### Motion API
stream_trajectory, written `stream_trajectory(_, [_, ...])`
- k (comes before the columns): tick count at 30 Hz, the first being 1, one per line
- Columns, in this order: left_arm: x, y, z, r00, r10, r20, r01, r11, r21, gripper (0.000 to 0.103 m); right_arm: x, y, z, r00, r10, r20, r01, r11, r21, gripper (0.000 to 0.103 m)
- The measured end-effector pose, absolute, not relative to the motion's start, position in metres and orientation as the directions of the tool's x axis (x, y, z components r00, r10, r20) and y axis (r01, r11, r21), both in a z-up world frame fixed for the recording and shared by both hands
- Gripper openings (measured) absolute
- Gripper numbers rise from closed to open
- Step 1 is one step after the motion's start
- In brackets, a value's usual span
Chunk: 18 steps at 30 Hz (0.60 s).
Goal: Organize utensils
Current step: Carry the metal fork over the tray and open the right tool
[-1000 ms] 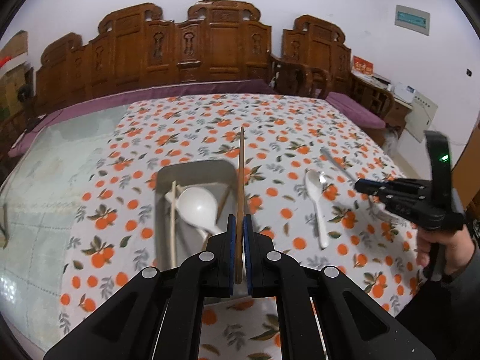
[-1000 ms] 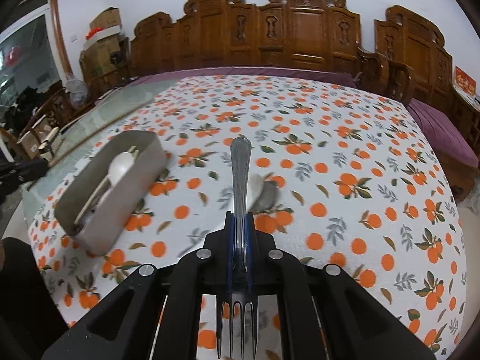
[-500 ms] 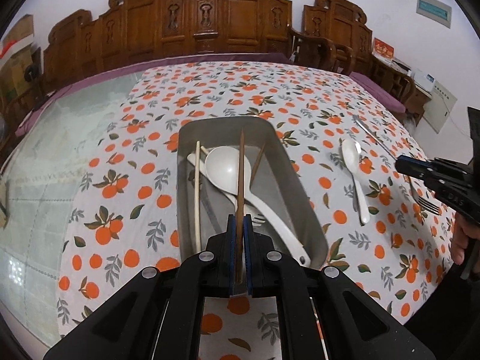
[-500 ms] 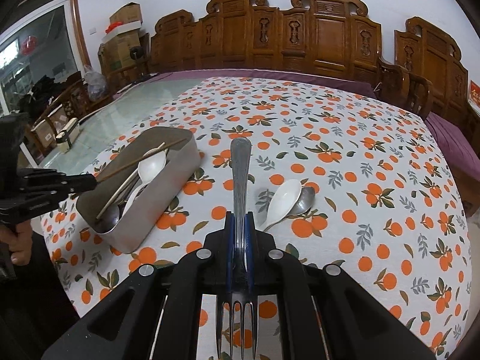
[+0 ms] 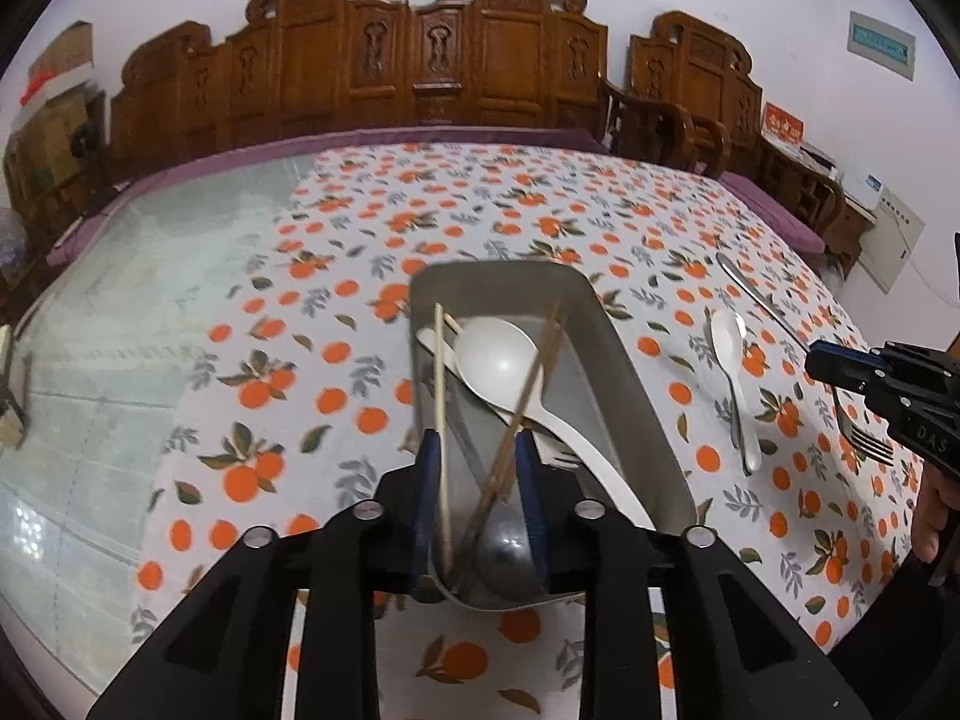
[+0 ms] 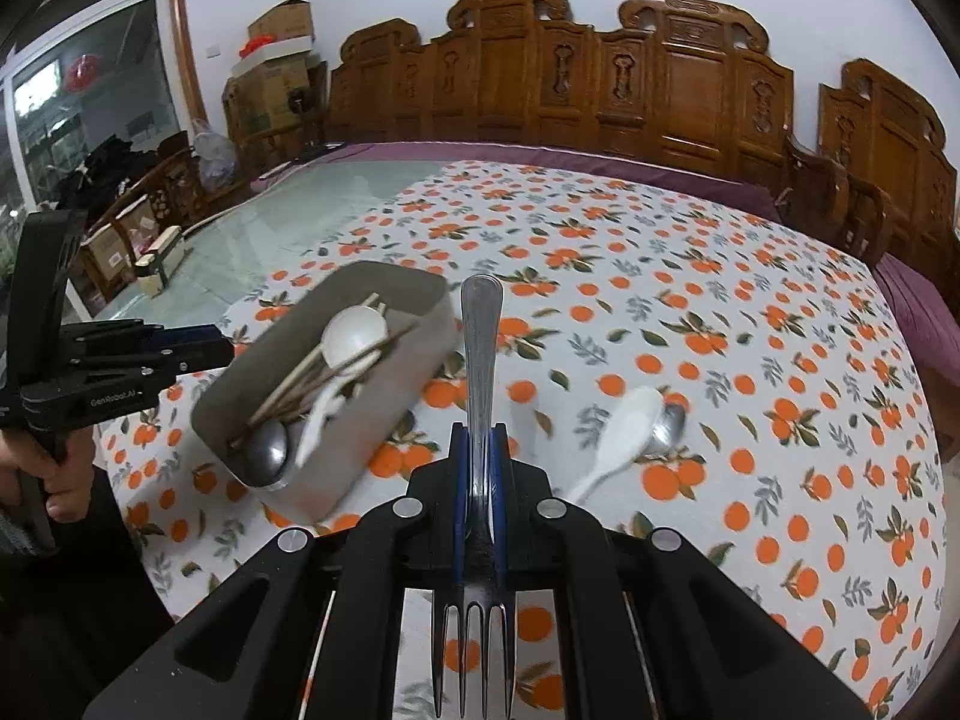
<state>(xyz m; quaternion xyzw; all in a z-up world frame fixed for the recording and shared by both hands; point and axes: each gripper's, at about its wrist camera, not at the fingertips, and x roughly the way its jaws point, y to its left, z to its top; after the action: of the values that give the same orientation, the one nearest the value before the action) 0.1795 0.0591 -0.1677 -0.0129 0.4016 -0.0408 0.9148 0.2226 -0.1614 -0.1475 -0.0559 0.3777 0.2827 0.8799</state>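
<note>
The right gripper [image 6: 480, 480] is clamped on the fork [image 6: 480, 360], handle pointing away toward the far side, tines back toward the cam. The metal tray [image 6: 384, 414] lies to the left of it & a bit farther out, close by; its long axis runs diagonal, near-left to far-right in the right wrist view, so the fork's axis is off the tray's by a fair angle. My guess: fork needs a swing left + some roll to line up w/ the tray before dropping in. The left gripper [image 5: 480, 480] sits right over the tray's near end, jaws opening, the dark chopstick [image 5: 528, 384] between the pads but no longer pinched, leaning across the tray. So left is nearer the tray but in the way. In the tray: white ladle-type spoon [image 5: 498, 360], pale chopstick [image 5: 441, 396], a metal spoon bowl [image 5: 504, 552] at the near end, prob. more underneath. Still out on the cloth, right of tray: white spoon [image 6: 624, 426] w/ a metal spoon [image 6: 666, 426] tucked beside it, touching.
</note>
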Motion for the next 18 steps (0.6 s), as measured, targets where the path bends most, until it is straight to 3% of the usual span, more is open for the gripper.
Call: stream_trajectory(18, [0.167,0.093,-0.155,0.715,-0.018,-0.699,0.002,1.000,-0.023,0.032,0.242,-0.055,-0.134,0.485,0.546,-0.683,-0.610,0.771,0.184,0.008])
